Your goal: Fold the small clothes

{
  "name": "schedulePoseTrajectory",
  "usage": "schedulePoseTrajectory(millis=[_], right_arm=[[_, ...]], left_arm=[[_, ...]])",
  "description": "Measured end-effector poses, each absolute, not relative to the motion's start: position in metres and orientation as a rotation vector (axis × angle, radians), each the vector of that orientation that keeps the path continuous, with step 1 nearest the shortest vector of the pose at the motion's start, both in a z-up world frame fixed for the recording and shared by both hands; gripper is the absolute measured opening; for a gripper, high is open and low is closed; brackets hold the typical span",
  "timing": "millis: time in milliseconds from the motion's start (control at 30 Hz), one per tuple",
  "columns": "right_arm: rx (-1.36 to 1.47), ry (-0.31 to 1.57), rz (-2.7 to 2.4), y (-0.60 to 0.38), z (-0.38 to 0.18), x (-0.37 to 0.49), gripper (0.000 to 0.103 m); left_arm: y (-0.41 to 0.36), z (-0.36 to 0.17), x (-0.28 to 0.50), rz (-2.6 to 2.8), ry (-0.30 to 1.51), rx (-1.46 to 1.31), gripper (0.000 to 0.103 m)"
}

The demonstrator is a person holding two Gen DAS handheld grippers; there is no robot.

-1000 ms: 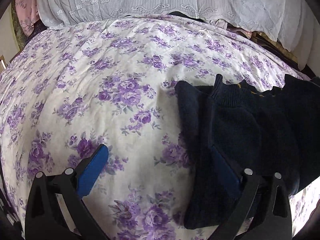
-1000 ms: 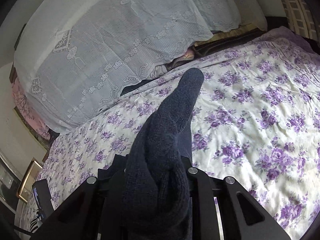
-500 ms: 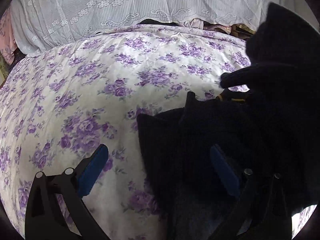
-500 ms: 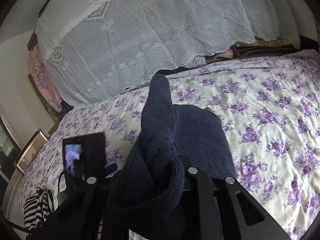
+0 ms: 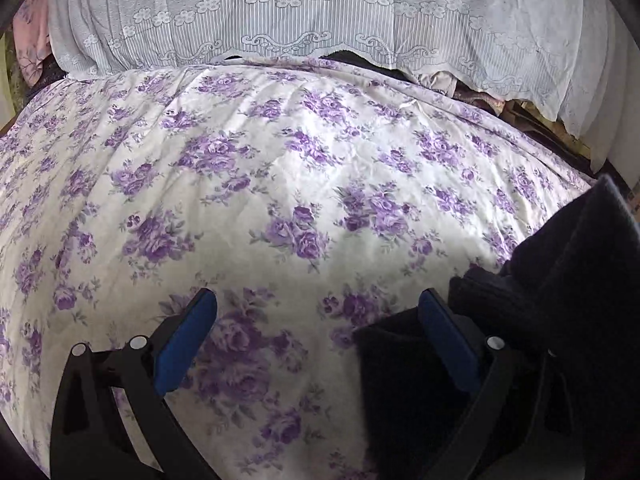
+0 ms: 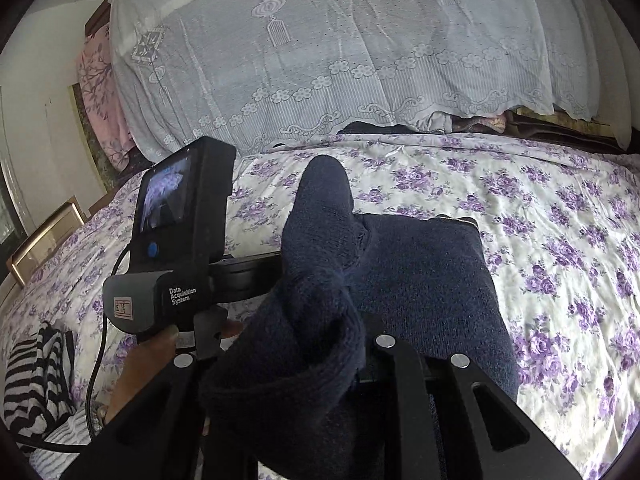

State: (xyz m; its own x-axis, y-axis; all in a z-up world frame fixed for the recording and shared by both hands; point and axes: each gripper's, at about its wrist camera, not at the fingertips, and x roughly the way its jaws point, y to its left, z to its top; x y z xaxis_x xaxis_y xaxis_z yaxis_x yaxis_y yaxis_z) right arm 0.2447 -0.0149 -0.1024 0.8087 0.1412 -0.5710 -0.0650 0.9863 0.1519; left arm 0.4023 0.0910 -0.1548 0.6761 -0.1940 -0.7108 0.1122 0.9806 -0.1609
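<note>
Purple-flowered bedsheet (image 5: 304, 184) fills both views, lace cover (image 5: 320, 20) at top. Left gripper (image 5: 316, 320) is angled down, jaws spread, nothing pinched. Right gripper (image 6: 288, 364) is clamped on one bunched navy knit garment (image 6: 320, 272), its remainder lying lower centre-right. One hand (image 6: 140, 364) is seen lower left. One striped cloth (image 6: 36, 376) is noted.

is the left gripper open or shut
Open: the left gripper has its blue pads wide apart over the floral bedsheet, nothing between them.
</note>
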Motion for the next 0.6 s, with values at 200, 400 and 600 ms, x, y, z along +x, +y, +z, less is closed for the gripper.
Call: schedulePoseTrajectory(millis=[200,400,600], right_arm=[[0.038,0.623,0.111,0.007,-0.115,0.241,0.020],[-0.035,0.776,0.127,0.013,-0.154,0.252,0.021],[-0.119,0.766,0.185,0.027,-0.157,0.245,0.058]], left_arm=[[0.099,-0.155,0.403,-0.132,0.800,-0.103,0.098],[0.111,-0.172,0.416,-0.030,0.875,-0.087,0.099],[0.135,-0.162,0.411,0.027,0.843,-0.133,0.099]])
